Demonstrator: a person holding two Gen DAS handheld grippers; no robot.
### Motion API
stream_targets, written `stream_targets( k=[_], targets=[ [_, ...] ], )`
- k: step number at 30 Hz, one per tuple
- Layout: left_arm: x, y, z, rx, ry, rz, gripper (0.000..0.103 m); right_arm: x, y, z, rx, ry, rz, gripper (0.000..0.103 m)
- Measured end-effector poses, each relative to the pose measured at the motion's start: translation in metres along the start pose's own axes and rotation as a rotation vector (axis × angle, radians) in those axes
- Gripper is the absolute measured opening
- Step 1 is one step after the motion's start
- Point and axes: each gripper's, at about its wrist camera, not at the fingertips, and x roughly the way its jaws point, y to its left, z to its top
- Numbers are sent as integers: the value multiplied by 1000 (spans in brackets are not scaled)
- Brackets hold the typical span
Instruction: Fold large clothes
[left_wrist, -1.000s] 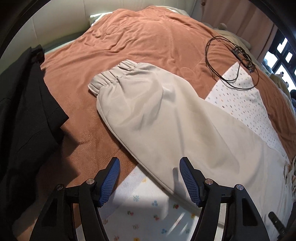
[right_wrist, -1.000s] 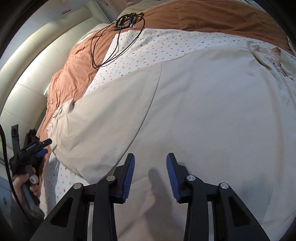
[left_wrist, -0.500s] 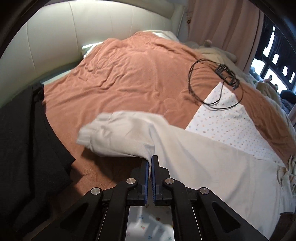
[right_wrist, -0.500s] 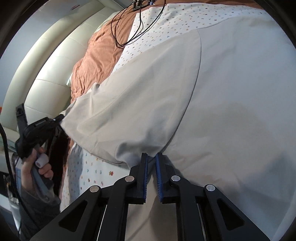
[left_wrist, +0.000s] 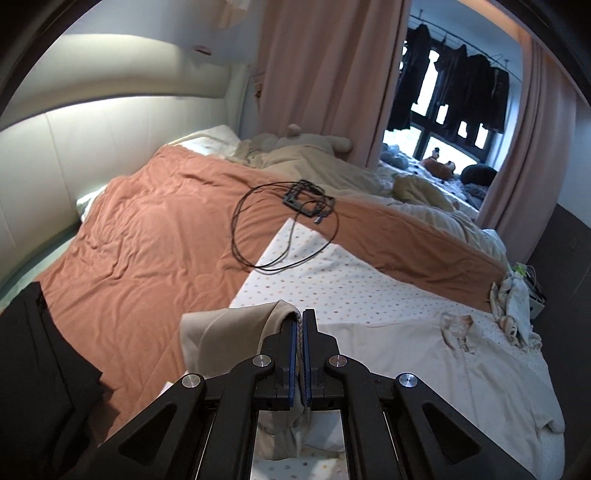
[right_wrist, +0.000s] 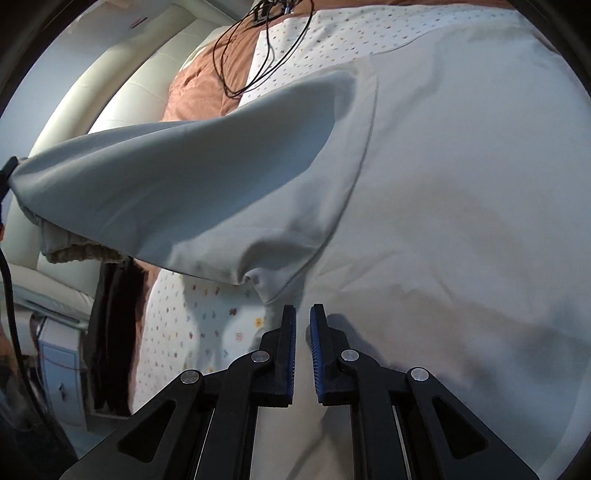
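A large beige jacket (left_wrist: 461, 373) lies spread on a dotted white sheet (left_wrist: 332, 273) on the bed. My left gripper (left_wrist: 300, 321) is shut on the jacket's sleeve (left_wrist: 229, 332) and holds it lifted off the bed. In the right wrist view the lifted sleeve (right_wrist: 192, 184) stretches to the left above the jacket body (right_wrist: 461, 221). My right gripper (right_wrist: 303, 317) sits just below the armpit seam (right_wrist: 266, 291), its jaws nearly closed with a narrow gap; no cloth shows between the pads.
An orange-brown blanket (left_wrist: 155, 236) covers the bed's left part. A coiled black cable (left_wrist: 284, 225) lies on it and on the sheet. Black clothing (left_wrist: 40, 369) lies at the left edge. A padded headboard (left_wrist: 74, 155), curtains (left_wrist: 317, 74) and a crumpled cloth (left_wrist: 513, 306) surround the bed.
My left gripper has lifted the sleeve higher and swung it toward the jacket body. My right gripper's jaws have parted slightly and let go of the cloth at the armpit.
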Motion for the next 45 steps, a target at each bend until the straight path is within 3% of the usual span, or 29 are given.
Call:
stream_targets(
  k=[7,12,18,25,27,28,29,30,31,32,35,39,42,45],
  targets=[
    [-10,-80,-7,87,0,-127,2,-71,-43,-7,121,-112,-71,12],
    [-4,-122,-24,117,41,-199,2,-116,-65,-18,211,-185,-39,13],
    [4,-165,-52,157,96,-278,2,-165,-80,-33,246,-279,-68,13],
    [30,-199,-88,165,201,-313,3,-208,-122,-55,384,-369,-113,28],
    [45,-205,-101,152,278,-321,9,-216,-133,-53,412,-388,-119,28],
    [54,-206,-108,145,329,-339,20,-220,-139,-53,425,-397,-116,28],
    [61,-208,-116,141,378,-352,38,-223,-143,-53,435,-401,-116,28],
    [66,-209,-125,141,420,-361,50,-225,-146,-53,443,-405,-117,28],
    [67,-208,-133,147,440,-371,69,-227,-150,-53,452,-410,-117,28],
    [67,-208,-140,163,450,-376,82,-229,-152,-53,458,-415,-116,28],
    [66,-207,-159,206,490,-373,88,-229,-154,-54,467,-421,-118,28],
    [61,-184,-170,137,539,-380,88,-225,-148,-54,439,-405,-118,29],
    [47,-159,-171,115,513,-372,88,-222,-138,-53,402,-403,-126,29],
    [35,-131,-167,124,454,-296,88,-215,-117,-48,322,-388,-126,28]
  ],
)
